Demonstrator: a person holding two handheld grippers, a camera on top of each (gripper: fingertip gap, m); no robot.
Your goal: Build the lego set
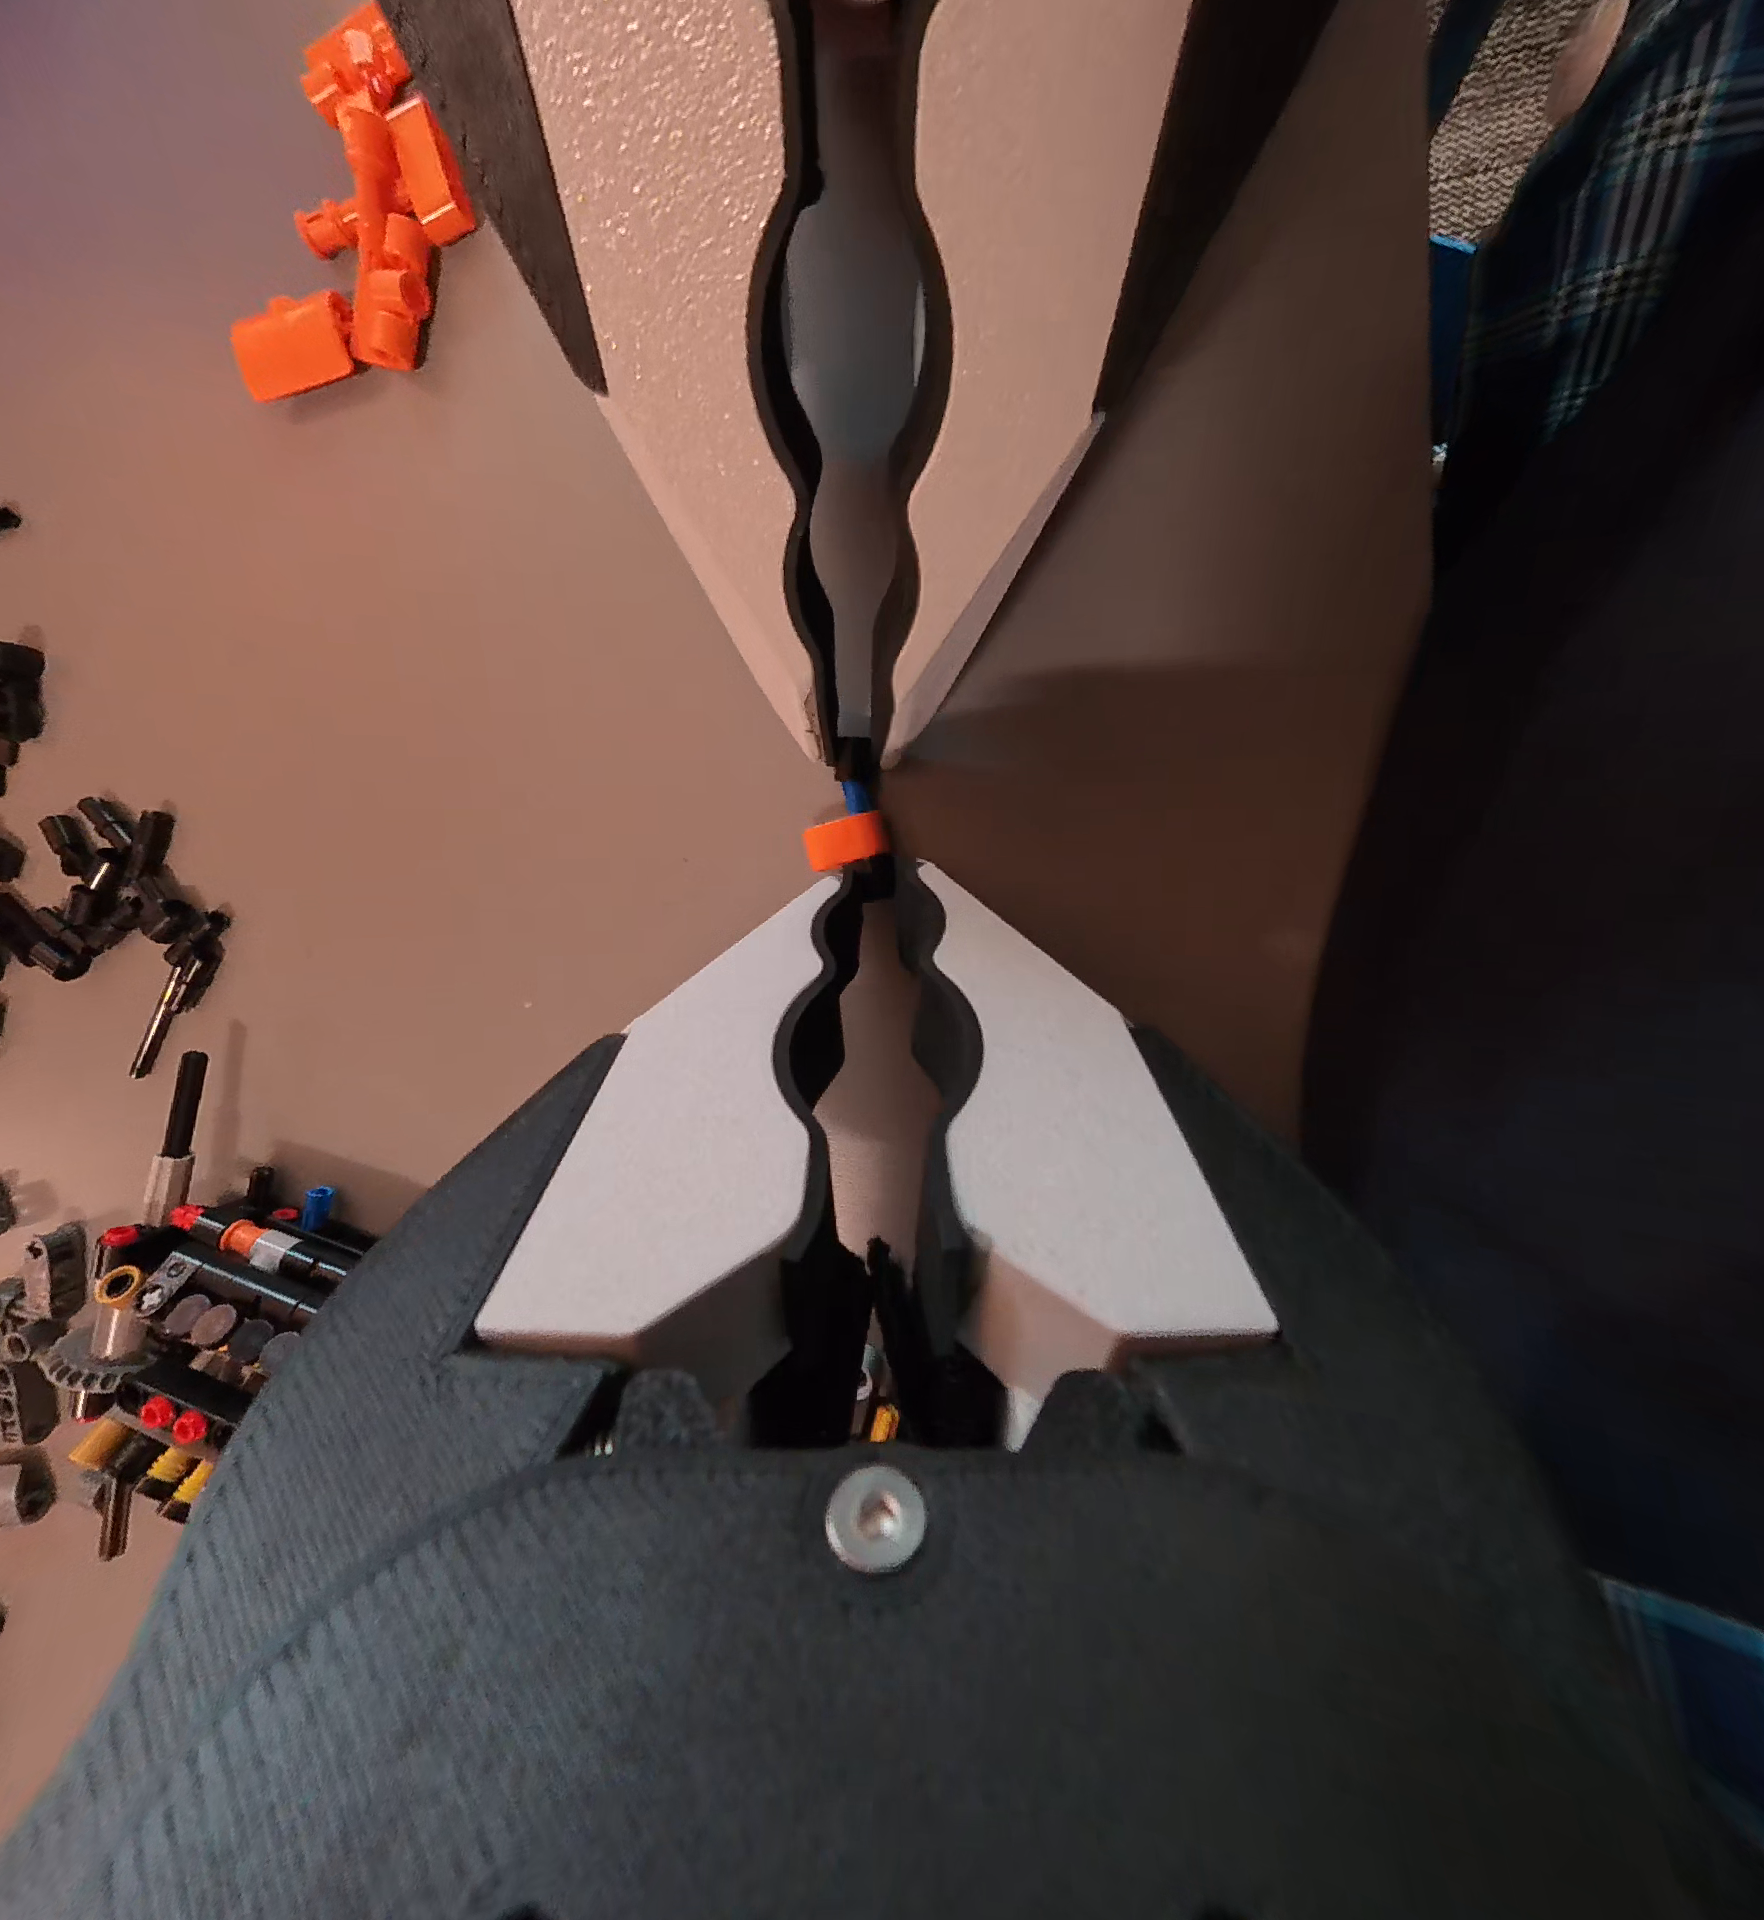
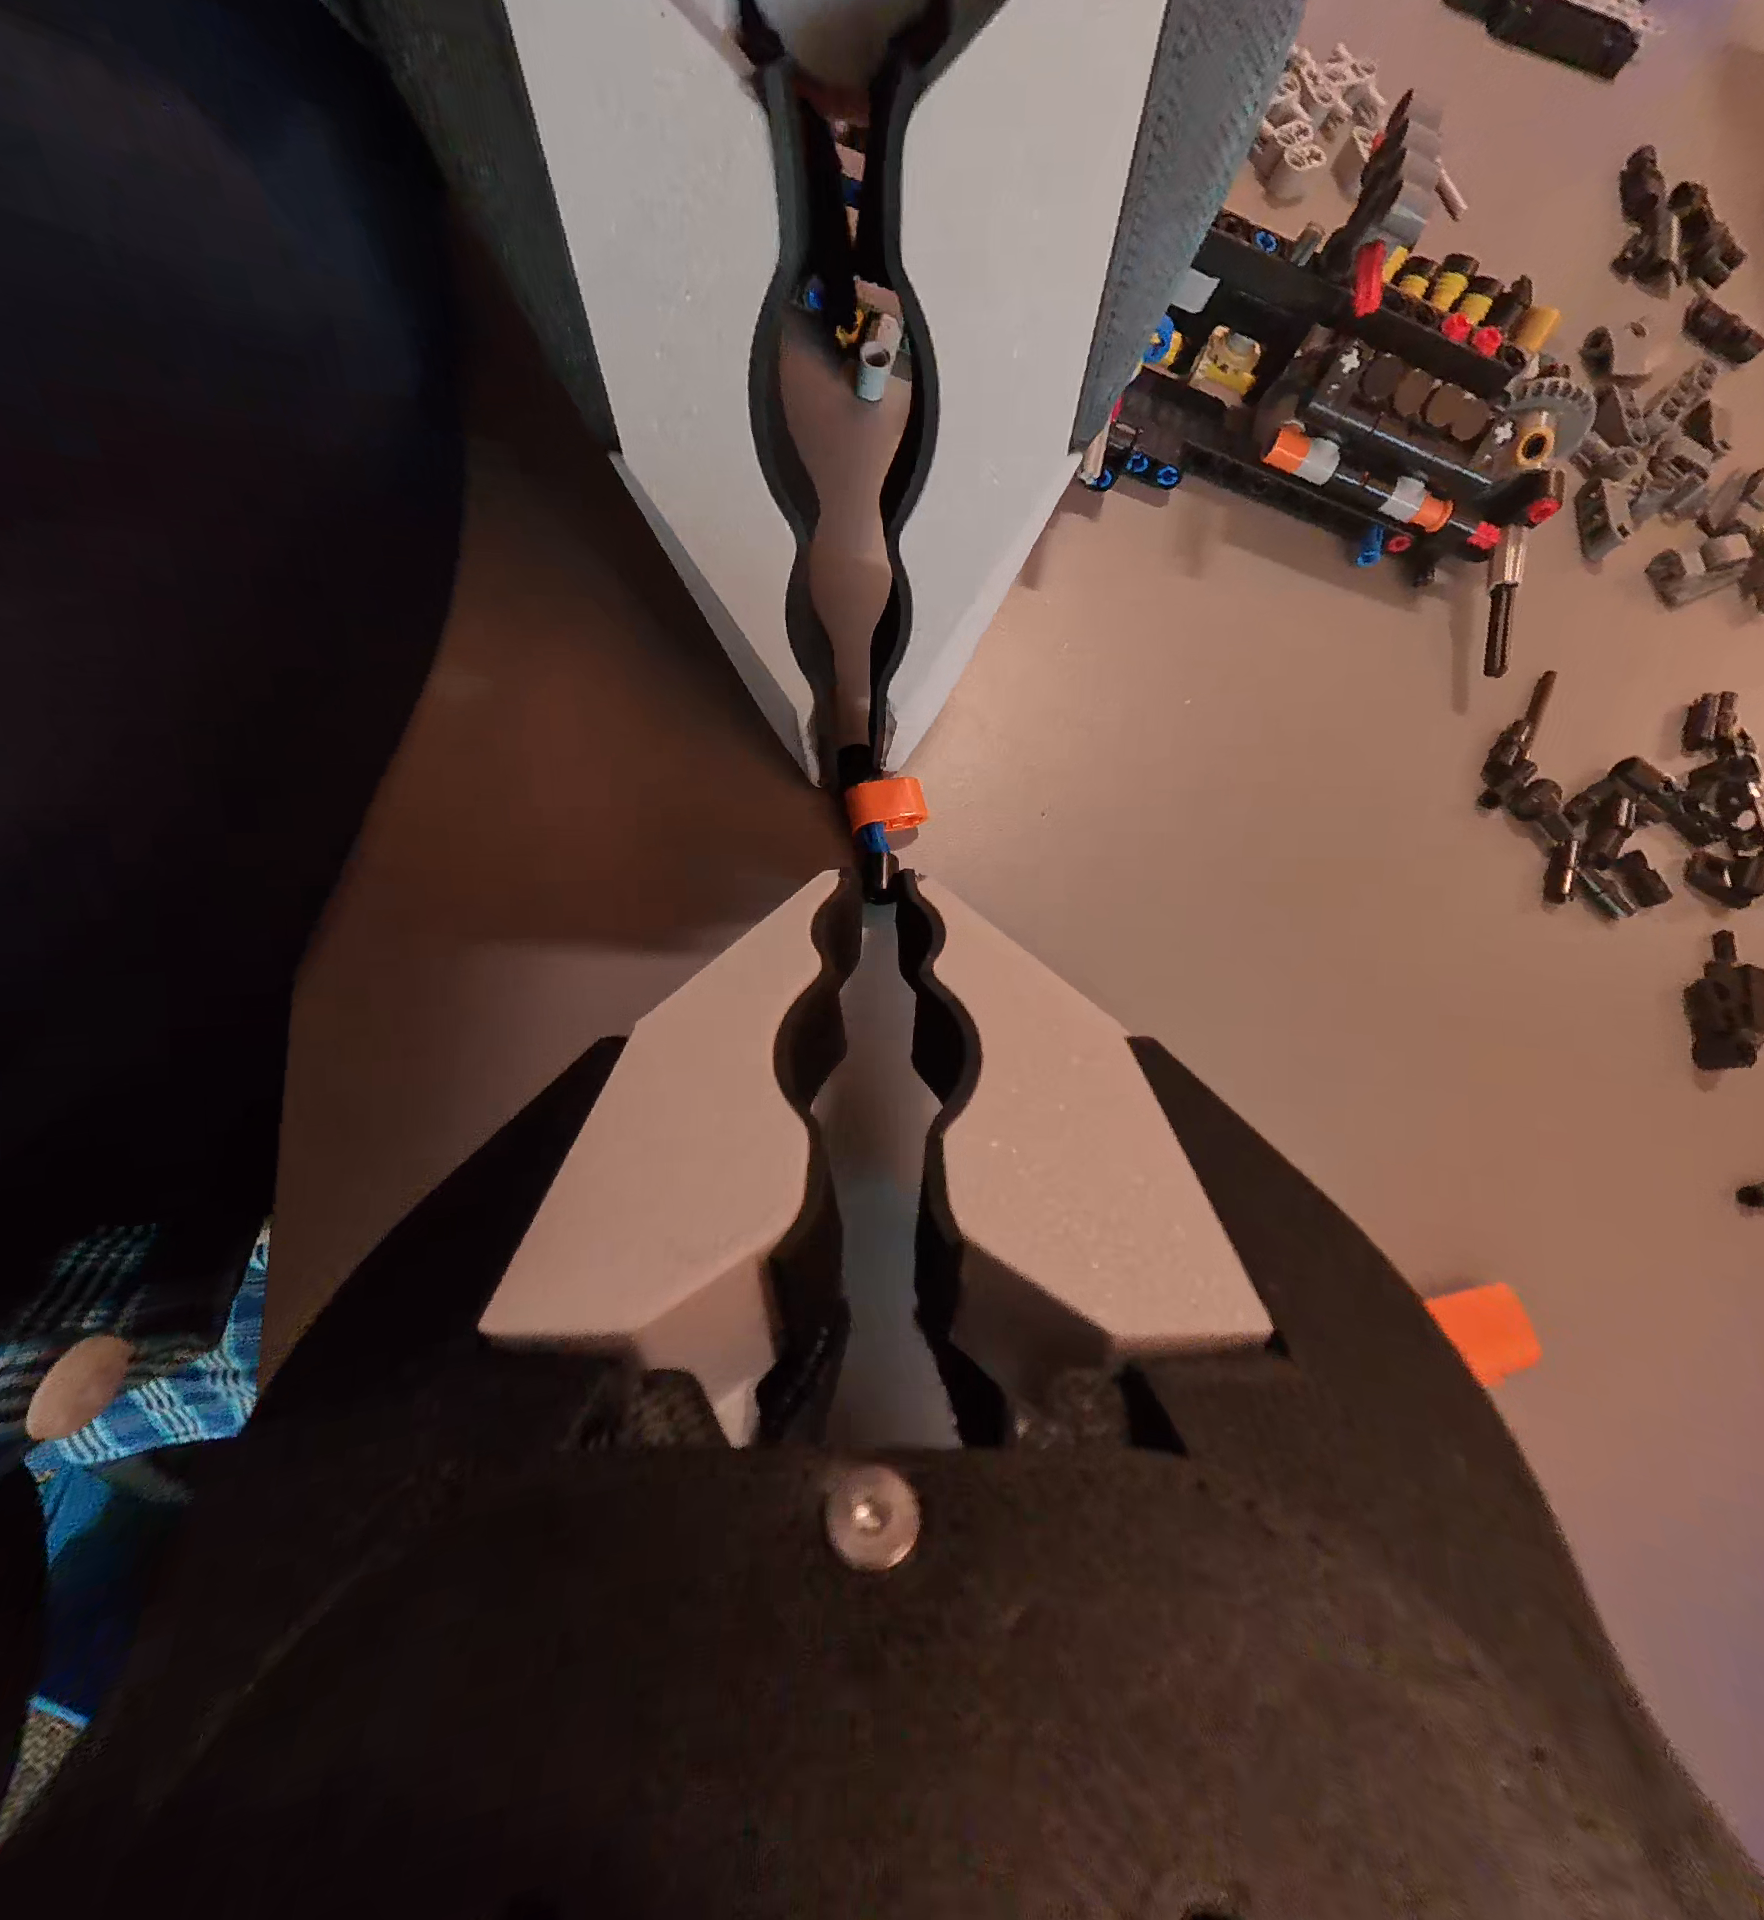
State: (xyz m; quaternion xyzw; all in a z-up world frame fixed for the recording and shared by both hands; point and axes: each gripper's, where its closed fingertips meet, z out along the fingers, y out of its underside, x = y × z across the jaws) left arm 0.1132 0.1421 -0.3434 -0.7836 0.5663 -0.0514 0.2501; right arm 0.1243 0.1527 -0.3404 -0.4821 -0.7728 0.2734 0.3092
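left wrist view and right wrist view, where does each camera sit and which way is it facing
Left wrist view: sits on the left gripper, looking along its fingers at the right gripper tip to tip; a plaid sleeve shows.
Right wrist view: sits on the right gripper, facing the left gripper; plaid cloth shows at lower left.
Shared: the small orange ring-shaped lego piece on a blue and black pin between both tips, the partly built black lego model, and the beige table.

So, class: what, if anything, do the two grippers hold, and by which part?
A small pin assembly with an orange piece: the left gripper pinches its black end beside the orange piece, the right gripper the opposite black end.
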